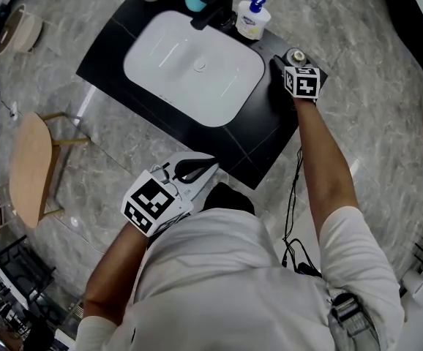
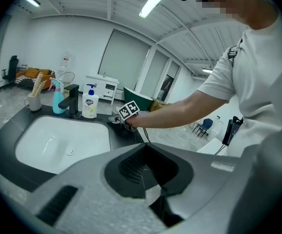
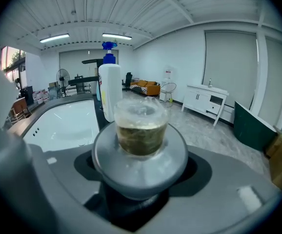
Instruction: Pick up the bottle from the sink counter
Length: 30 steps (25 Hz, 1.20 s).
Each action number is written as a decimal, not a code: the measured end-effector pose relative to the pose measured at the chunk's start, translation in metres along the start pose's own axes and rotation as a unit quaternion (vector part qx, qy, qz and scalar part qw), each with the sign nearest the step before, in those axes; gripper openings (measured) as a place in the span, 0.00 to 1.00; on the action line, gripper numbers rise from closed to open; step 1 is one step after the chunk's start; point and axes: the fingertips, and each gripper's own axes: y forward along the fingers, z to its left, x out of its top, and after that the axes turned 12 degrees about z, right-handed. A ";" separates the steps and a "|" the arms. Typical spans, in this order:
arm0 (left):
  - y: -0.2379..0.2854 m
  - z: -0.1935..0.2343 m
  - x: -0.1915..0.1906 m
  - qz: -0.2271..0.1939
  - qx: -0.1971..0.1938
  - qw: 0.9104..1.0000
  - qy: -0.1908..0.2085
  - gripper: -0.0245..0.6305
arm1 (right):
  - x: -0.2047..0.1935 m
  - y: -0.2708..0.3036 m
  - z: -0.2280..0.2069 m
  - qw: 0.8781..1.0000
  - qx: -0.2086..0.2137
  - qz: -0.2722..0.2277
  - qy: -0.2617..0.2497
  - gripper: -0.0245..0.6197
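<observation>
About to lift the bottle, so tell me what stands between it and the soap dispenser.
Nothing stands there: only bare black counter separates the bottle from the soap dispenser. The head view shows it; the right gripper view agrees.

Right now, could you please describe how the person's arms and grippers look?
The left gripper and right gripper are grey with black inner pads, each bearing a black-and-white marker cube. The shirt is white, short-sleeved; a black cable hangs nearby.
</observation>
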 end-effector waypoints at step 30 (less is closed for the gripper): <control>-0.033 -0.014 -0.002 -0.024 -0.031 0.999 0.037 0.05 | 0.007 -0.098 0.041 0.999 0.032 -0.011 -0.018 0.58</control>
